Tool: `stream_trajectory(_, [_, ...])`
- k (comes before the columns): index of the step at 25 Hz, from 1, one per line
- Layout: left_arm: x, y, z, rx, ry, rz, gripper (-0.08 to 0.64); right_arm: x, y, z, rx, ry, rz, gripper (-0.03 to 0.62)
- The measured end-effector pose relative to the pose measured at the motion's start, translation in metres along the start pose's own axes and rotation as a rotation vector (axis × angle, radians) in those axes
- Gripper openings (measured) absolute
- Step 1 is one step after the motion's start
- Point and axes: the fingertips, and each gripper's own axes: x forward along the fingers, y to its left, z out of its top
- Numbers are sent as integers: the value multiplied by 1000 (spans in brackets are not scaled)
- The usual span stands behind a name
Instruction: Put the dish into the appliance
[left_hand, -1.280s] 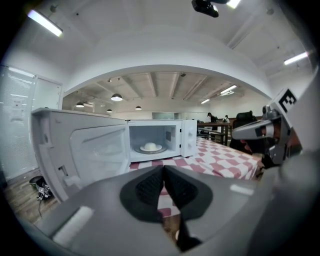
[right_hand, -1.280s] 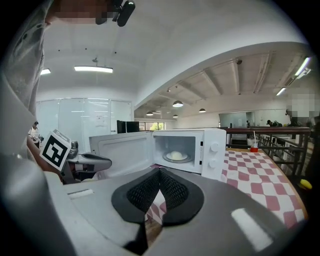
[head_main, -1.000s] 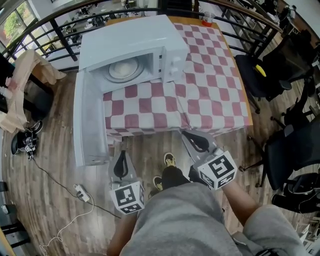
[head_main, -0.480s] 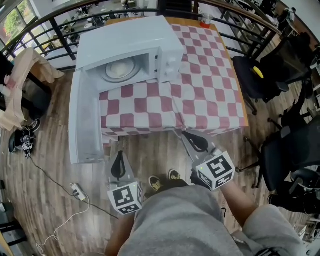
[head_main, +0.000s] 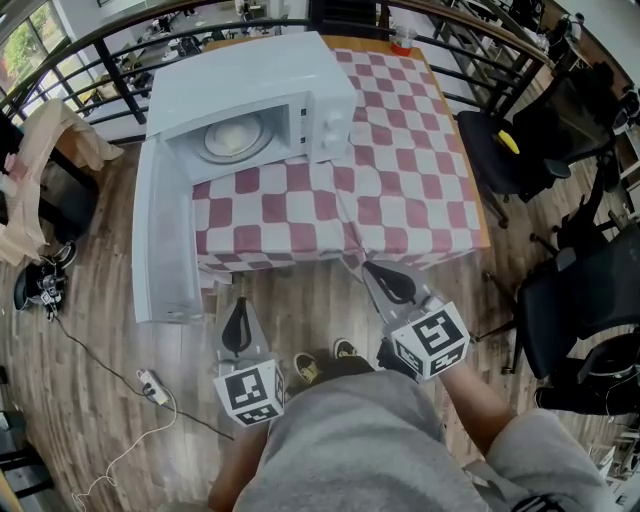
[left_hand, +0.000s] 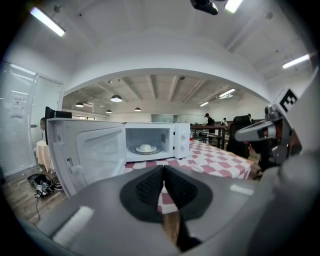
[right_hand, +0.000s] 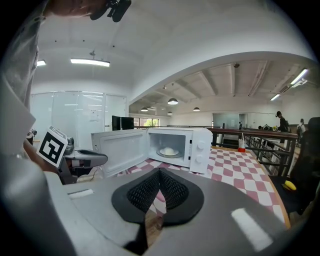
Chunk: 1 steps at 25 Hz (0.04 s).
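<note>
A white microwave (head_main: 255, 95) stands on the table's far left with its door (head_main: 160, 240) swung wide open. A white dish (head_main: 232, 135) sits on the turntable inside; it also shows in the left gripper view, dish (left_hand: 146, 148), and in the right gripper view, dish (right_hand: 169, 151). Both grippers hang below the table's near edge, away from the microwave. My left gripper (head_main: 238, 327) is shut and empty. My right gripper (head_main: 387, 281) is shut and empty too.
A red-and-white checked cloth (head_main: 400, 170) covers the table. A red-capped cup (head_main: 402, 42) stands at the far edge. Black office chairs (head_main: 520, 150) crowd the right side. A railing (head_main: 120, 70) runs behind. A power strip and cord (head_main: 150, 385) lie on the wooden floor.
The view has shifted slightly, so the table and microwave sit a little higher and further left. Both grippers keep about the same place, shut.
</note>
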Motion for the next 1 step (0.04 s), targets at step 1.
stream_trajectory(1, [-2,0,-1,-2,3,0,11,-1,2,-1,1,2,1,-2])
